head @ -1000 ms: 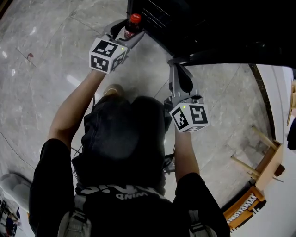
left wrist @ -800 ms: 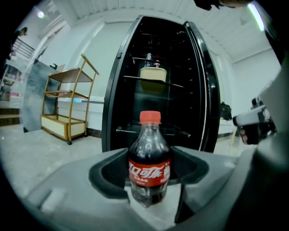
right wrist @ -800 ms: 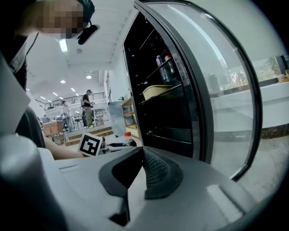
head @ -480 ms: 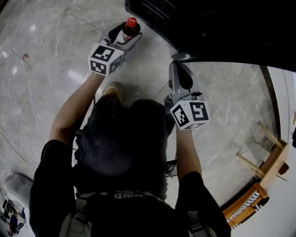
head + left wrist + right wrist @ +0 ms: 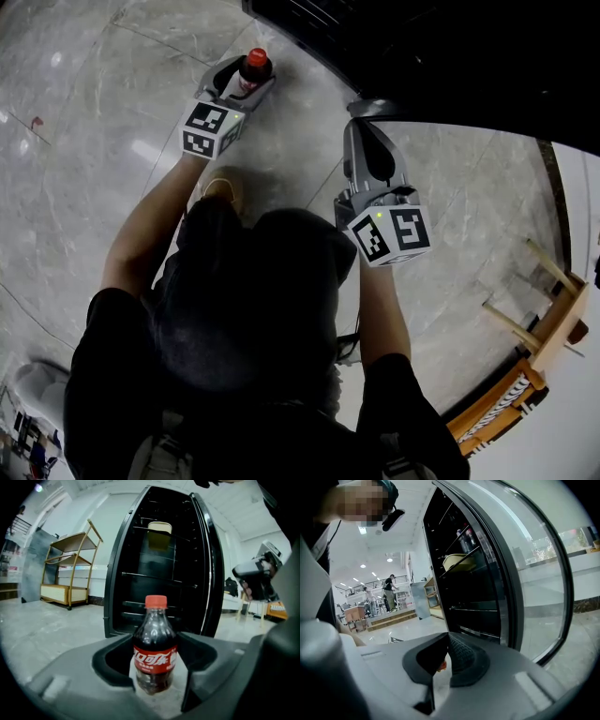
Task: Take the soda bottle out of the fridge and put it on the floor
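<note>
The soda bottle [image 5: 154, 656], dark with a red cap and red label, stands upright between the jaws of my left gripper [image 5: 154, 670], which is shut on its body. From the head view the bottle [image 5: 253, 66] and left gripper [image 5: 246, 75] are low over the marble floor, just in front of the open black fridge [image 5: 422, 56]; I cannot tell whether the bottle's base touches the floor. My right gripper [image 5: 363, 122] hangs near the lower edge of the fridge door [image 5: 520, 588]. Its jaws [image 5: 449, 644] meet at the tips with nothing between them.
The fridge [image 5: 159, 573] stands open with wire shelves and a yellow container [image 5: 159, 534] up high. A gold shelf rack [image 5: 70, 569] stands at the left wall. A wooden stool [image 5: 534, 328] lies at the right. My shoe [image 5: 223, 187] is below the left gripper.
My left gripper has sunk toward the floor with the bottle still in it. The right gripper has dropped a little beside the door edge.
</note>
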{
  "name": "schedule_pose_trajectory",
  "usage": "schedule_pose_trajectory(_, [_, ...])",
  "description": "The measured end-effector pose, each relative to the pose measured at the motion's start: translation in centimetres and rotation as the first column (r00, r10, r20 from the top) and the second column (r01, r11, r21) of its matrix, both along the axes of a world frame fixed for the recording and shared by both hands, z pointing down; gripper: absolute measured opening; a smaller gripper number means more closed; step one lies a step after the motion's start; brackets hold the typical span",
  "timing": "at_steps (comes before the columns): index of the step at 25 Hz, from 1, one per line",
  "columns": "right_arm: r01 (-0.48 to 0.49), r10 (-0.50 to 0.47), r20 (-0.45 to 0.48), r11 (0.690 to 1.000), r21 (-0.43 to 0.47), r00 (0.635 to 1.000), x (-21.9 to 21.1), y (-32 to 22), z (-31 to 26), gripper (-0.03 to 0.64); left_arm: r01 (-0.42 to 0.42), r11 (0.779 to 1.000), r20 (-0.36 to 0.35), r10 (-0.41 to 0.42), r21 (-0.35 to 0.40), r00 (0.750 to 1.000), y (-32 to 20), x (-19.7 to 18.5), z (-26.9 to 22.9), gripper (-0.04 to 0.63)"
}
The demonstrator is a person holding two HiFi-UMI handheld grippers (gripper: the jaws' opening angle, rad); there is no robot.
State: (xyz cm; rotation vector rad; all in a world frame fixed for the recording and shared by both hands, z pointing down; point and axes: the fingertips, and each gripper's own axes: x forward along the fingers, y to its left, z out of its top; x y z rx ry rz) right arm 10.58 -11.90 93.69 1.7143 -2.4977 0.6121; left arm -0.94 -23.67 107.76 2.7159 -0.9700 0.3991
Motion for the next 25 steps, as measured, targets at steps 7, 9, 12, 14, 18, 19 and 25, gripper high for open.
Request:
schedule_pose_trajectory(7, [0.009, -0.009, -0.009, 1.000, -0.011, 1.000, -0.2, 0.2, 0.8, 0.000, 0.004, 1.000, 0.023, -0.003, -0.019, 1.000, 0.2, 0.0, 3.1, 0.291])
schedule_pose_trajectory(9, [0.014, -0.014, -0.011, 1.000, -0.017, 1.000, -0.2, 0.1, 1.0, 0.000, 0.005, 1.000, 0.025, -0.004, -0.024, 1.000, 0.3, 0.0, 3.6, 0.291])
schedule_pose_trajectory(12, [0.014, -0.014, -0.009, 1.000, -0.020, 1.000, -0.3, -0.1, 1.2, 0.000, 0.008, 0.999, 0.031, -0.007, -0.032, 0.999, 0.4, -0.2, 4.5, 0.291])
schedule_pose_trajectory(14, [0.013, -0.014, -0.004, 1.000, -0.022, 1.000, -0.3, -0.1, 1.3, 0.000, 0.015, 0.999, 0.033, -0.014, -0.033, 0.999, 0.5, -0.4, 4.9, 0.291])
schedule_pose_trajectory(18, [0.015, -0.015, 0.007, 1.000, -0.022, 1.000, -0.3, 0.0, 1.5, 0.000, 0.017, 0.999, 0.029, -0.016, -0.029, 0.999, 1.1, -0.8, 5.0, 0.291])
schedule_pose_trajectory(19, [0.016, -0.016, 0.007, 1.000, -0.022, 1.000, -0.4, 0.0, 1.6, 0.000, 0.018, 0.999, 0.027, -0.017, -0.030, 0.999, 1.3, -0.9, 5.0, 0.292])
schedule_pose_trajectory(25, [0.032, -0.032, -0.001, 0.999, -0.016, 0.999, -1.2, 0.1, 1.5, 0.000, 0.007, 1.000, 0.043, -0.006, -0.021, 0.999, 2.1, -1.0, 5.4, 0.295])
